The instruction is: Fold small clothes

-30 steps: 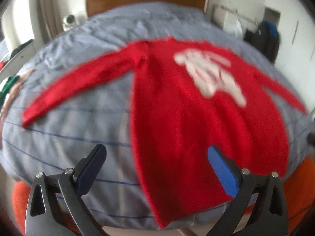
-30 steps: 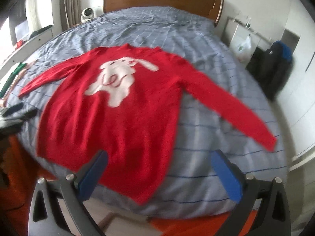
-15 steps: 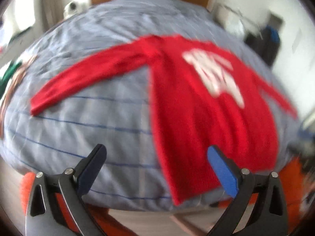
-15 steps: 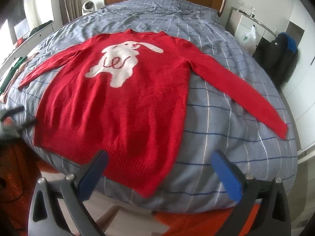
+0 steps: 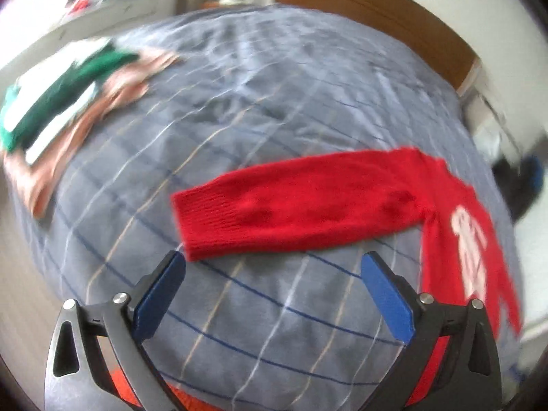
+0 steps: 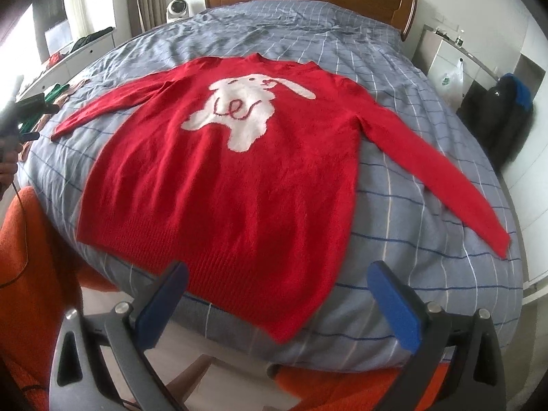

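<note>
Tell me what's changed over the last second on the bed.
The left hand-held gripper swung left toward the red sweater's left sleeve cuff, open and holding nothing. The sweater stays spread flat; the right hand-held gripper stays open near the hem.

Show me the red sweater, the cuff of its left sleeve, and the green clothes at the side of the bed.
red sweater (image 6: pixel 219 185): right wrist view, middle of the body.
sleeve cuff (image 5: pixel 202 221): left wrist view, ribbed end.
green clothes (image 5: pixel 65 85): left wrist view, middle of the green fabric.
</note>
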Action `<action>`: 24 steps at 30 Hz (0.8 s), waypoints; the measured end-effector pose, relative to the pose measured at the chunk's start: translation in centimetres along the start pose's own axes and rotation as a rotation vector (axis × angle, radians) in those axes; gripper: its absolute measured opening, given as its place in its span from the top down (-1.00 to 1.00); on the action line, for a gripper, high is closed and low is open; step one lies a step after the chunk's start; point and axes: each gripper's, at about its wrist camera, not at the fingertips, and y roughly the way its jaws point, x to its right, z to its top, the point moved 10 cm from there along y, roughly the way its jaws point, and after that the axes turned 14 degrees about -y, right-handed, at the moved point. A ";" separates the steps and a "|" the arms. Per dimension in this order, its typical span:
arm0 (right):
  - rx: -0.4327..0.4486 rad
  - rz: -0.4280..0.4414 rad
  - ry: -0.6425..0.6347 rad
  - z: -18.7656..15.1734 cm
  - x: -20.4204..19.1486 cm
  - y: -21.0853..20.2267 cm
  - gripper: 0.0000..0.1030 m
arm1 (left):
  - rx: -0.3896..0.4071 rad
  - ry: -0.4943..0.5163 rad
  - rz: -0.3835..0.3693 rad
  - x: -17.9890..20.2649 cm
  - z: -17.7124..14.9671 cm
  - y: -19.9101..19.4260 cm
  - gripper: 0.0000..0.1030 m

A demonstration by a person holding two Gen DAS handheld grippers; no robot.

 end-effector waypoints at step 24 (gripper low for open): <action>0.070 -0.201 0.247 -3.4 16.7 -1.6 -0.99 | 0.080 -0.009 0.007 0.0 0.9 -0.8 -0.98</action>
